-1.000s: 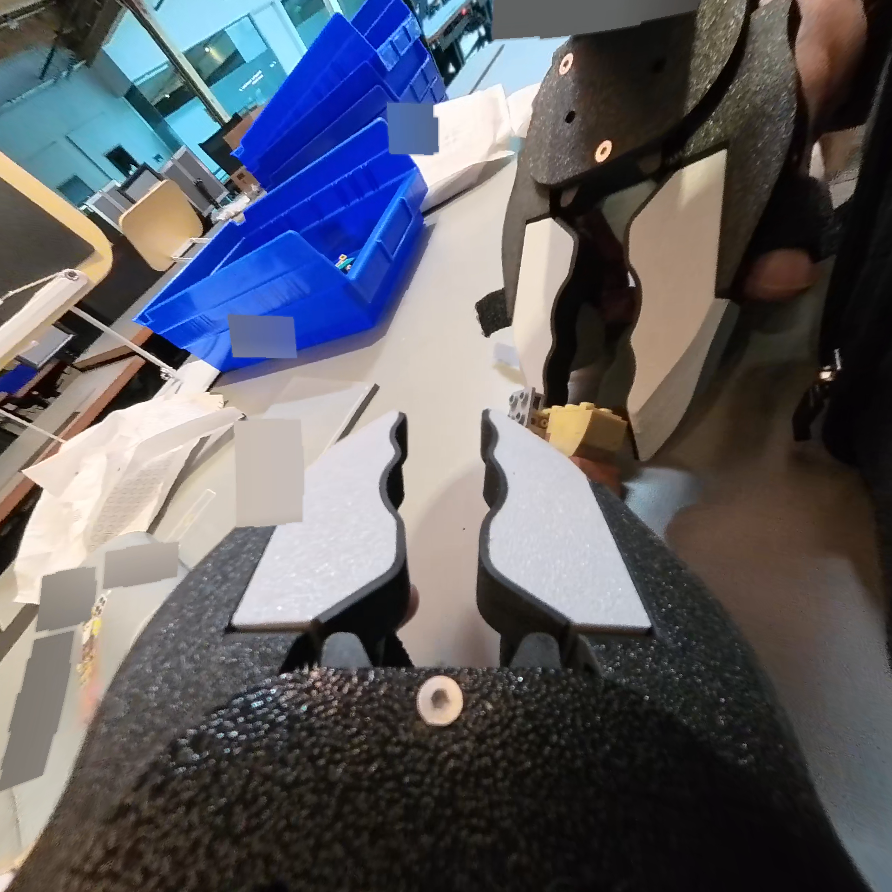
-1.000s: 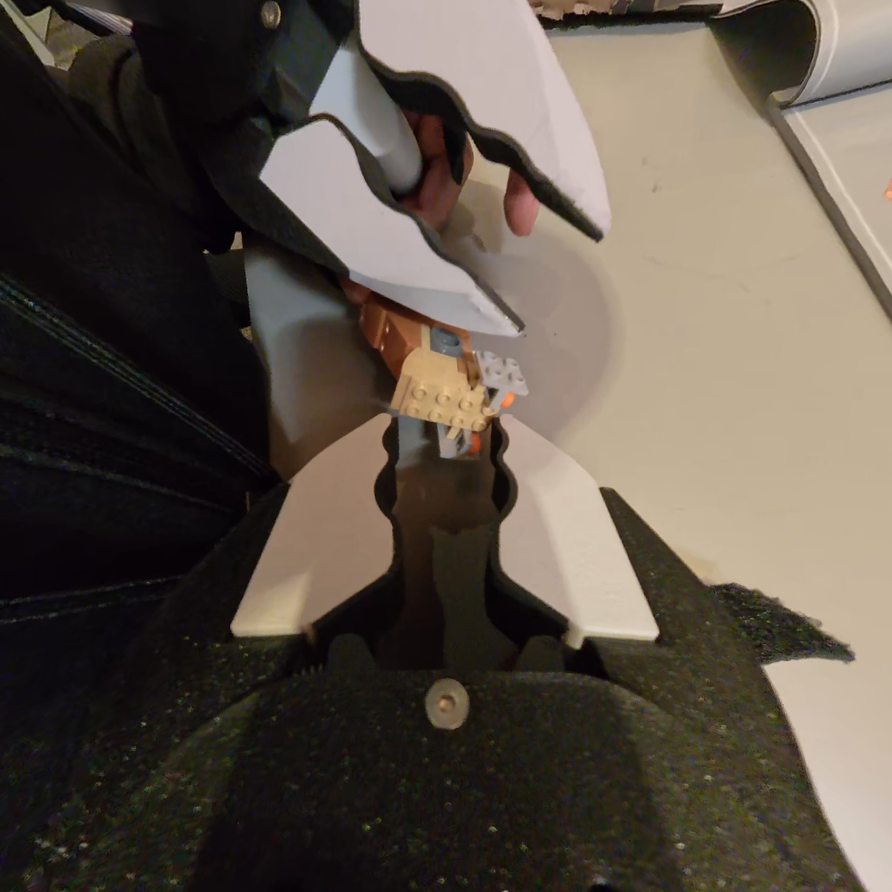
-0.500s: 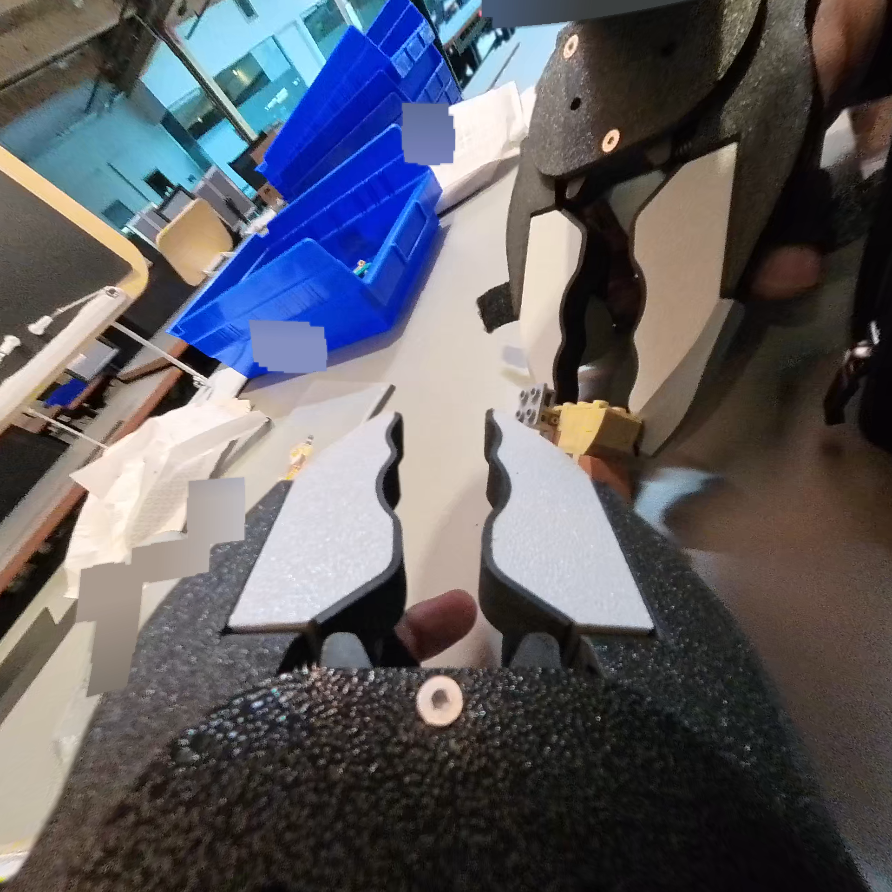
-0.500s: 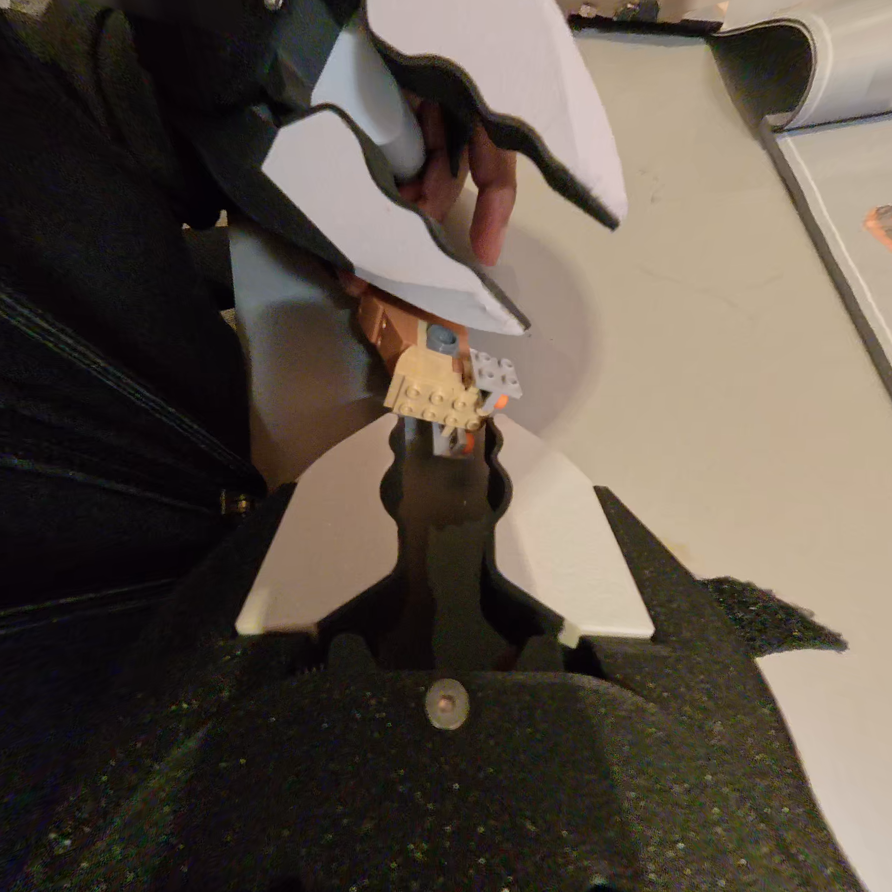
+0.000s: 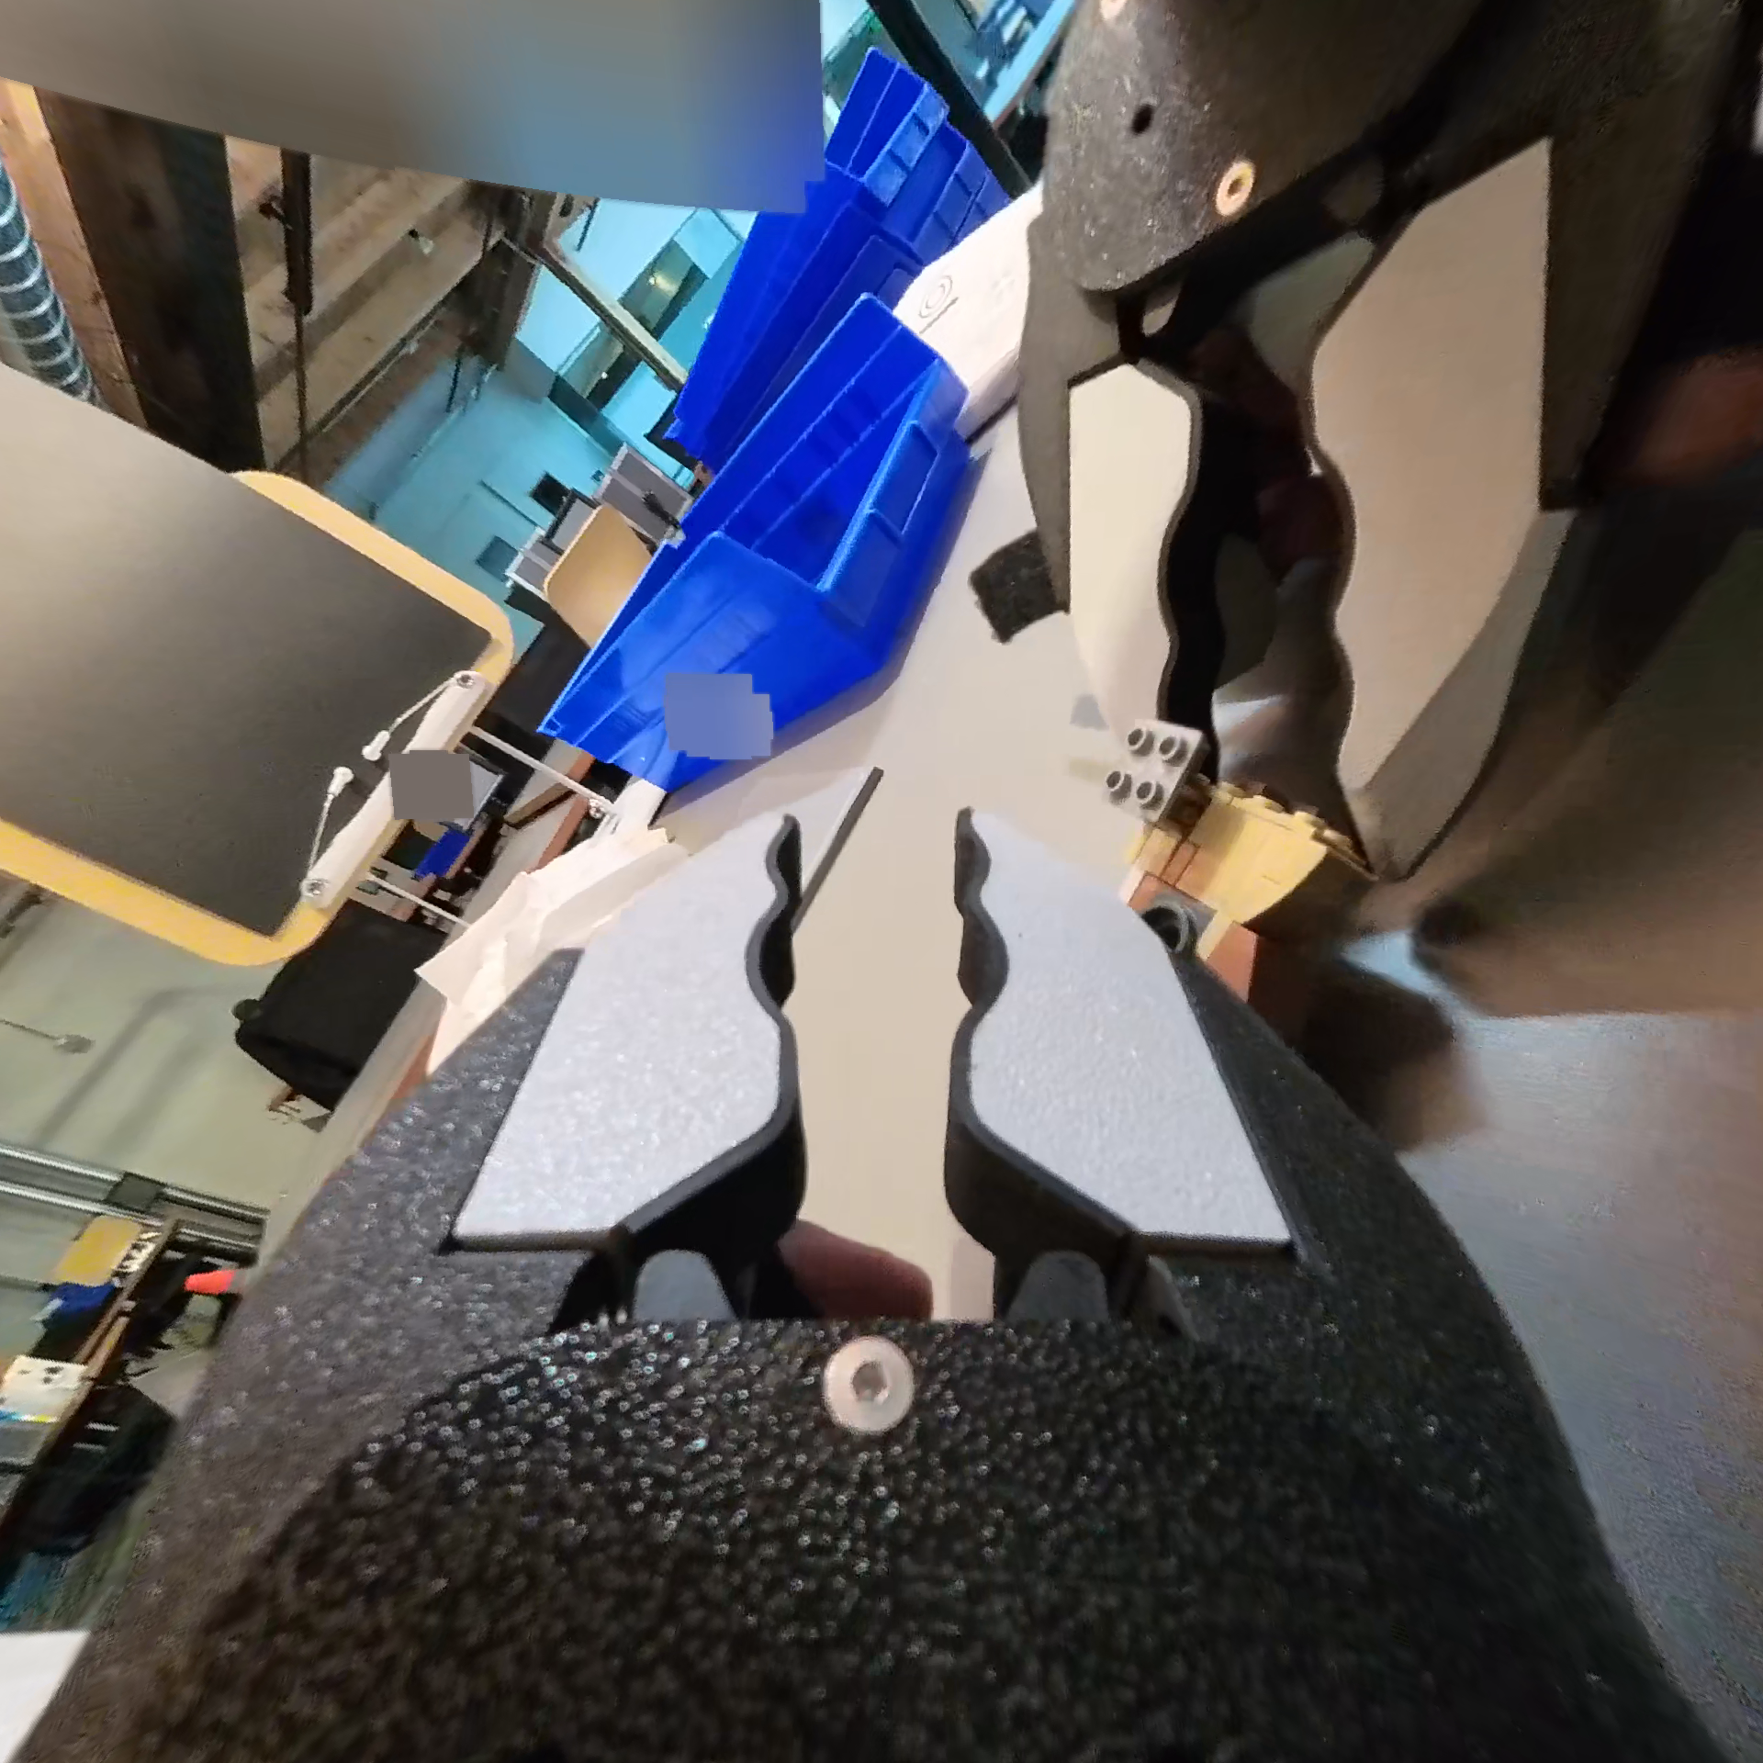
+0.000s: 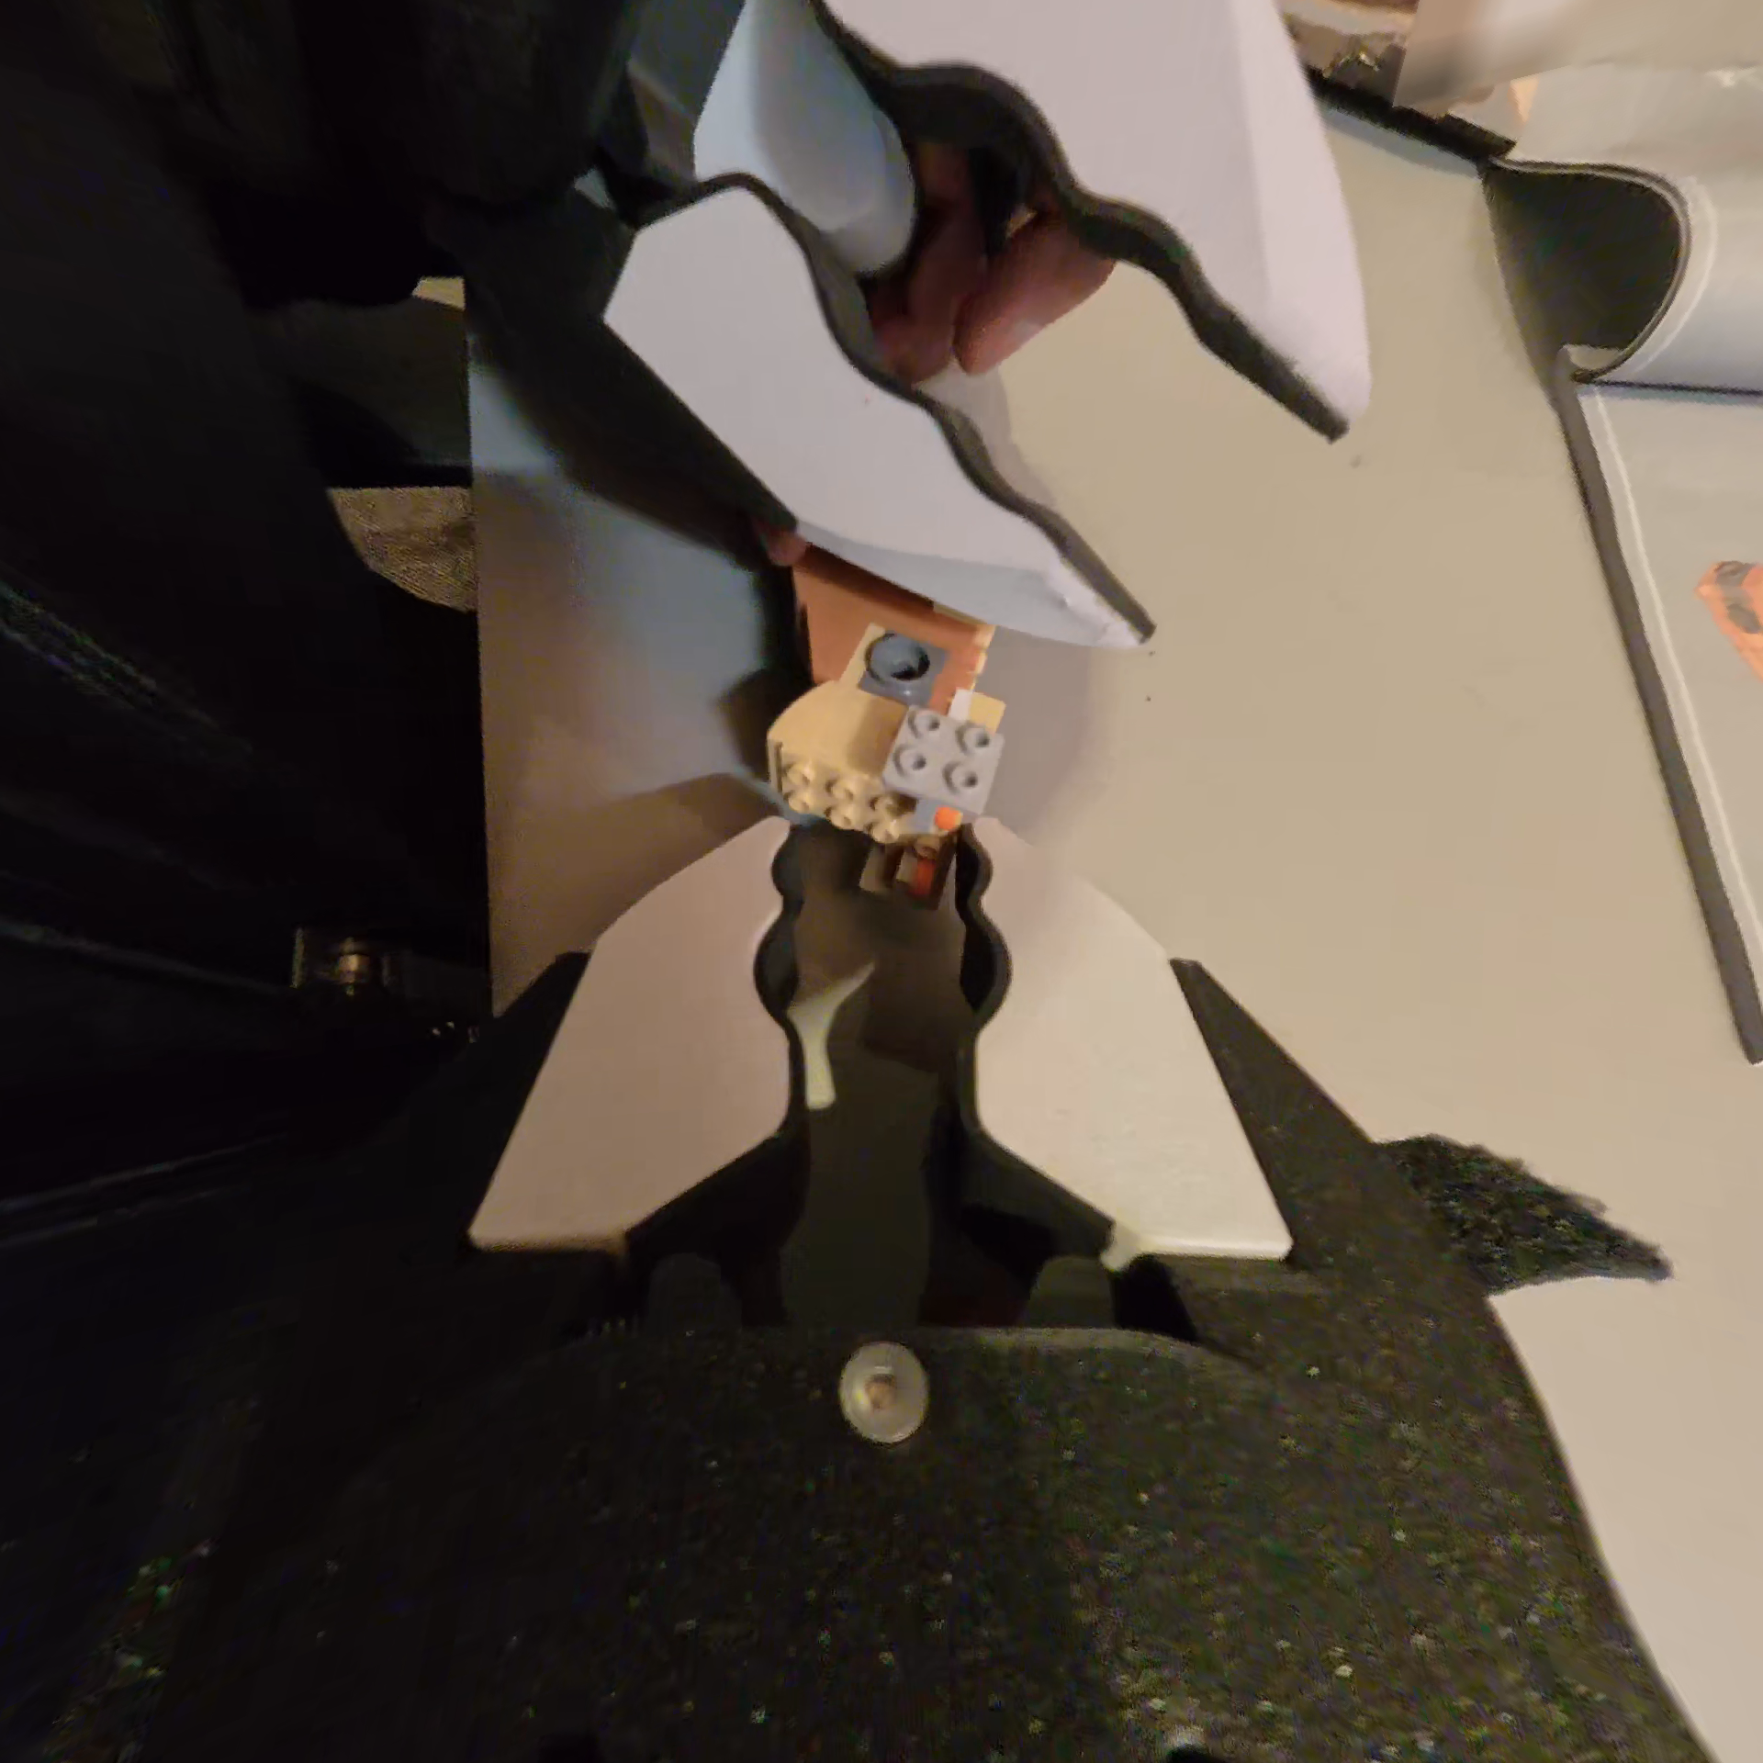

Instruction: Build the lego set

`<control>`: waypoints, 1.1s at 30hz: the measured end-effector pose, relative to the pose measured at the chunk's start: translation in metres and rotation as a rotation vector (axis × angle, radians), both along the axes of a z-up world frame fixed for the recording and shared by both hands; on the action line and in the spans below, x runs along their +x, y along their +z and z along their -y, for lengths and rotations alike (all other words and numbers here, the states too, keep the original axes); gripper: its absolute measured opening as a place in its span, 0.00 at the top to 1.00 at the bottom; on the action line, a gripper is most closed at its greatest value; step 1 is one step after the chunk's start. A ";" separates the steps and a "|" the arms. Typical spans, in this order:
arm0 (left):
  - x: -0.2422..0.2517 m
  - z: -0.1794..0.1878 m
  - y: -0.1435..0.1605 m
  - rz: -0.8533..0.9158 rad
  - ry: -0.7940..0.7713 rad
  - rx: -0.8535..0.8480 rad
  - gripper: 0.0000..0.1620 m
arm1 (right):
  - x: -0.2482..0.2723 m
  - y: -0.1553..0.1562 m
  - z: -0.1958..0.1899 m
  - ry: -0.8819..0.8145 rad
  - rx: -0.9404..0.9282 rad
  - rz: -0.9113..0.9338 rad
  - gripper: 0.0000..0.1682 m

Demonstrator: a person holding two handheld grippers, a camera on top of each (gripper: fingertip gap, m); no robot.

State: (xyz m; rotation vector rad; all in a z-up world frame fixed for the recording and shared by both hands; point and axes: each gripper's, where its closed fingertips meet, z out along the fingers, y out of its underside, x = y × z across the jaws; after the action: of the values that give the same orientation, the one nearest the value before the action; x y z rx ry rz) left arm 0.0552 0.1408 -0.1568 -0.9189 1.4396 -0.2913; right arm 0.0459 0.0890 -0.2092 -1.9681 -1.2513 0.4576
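Observation:
A small lego model (image 6: 859, 754) of tan bricks, a grey studded plate and a brown part is held off the table. My right gripper (image 6: 873, 840) is shut on its lower end. In the left wrist view the model (image 5: 1250, 849) sits at the tips of the right gripper (image 5: 1278, 811), just right of my left gripper (image 5: 878, 830). The left gripper is open and empty. In the right wrist view the left gripper (image 6: 1240, 525) hangs open above the model. One of its fingers (image 6: 859, 477) covers the model's brown end. The model is outside its jaws.
Blue bins (image 5: 811, 572) stand in a row at the table's far left, with crumpled white paper (image 5: 534, 916) in front of them. A grey mat (image 6: 1669, 572) with an orange piece (image 6: 1731, 611) lies to the right. The person's dark clothing (image 6: 191, 668) fills the left.
The left gripper has tilted and drawn closer to the right gripper and the model. The model has turned in the right gripper, its grey plate now facing the camera. Both grips are unchanged.

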 end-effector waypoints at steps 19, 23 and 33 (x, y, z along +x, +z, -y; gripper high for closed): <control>-0.031 0.003 0.010 0.027 0.087 -0.249 0.66 | -0.004 -0.008 0.018 0.044 -0.090 0.028 0.82; -0.043 0.006 0.015 0.061 0.148 -0.352 0.65 | -0.004 -0.007 0.020 0.070 -0.097 0.013 0.81; -0.052 0.051 0.013 0.101 0.131 -0.779 0.78 | 0.027 0.012 0.027 0.370 -0.004 -0.031 0.80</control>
State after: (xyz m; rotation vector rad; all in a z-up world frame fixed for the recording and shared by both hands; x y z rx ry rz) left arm 0.0029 0.0899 -0.1436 -1.5897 1.1629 -0.8206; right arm 0.0727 0.0616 -0.1975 -1.7263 -1.6012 0.6689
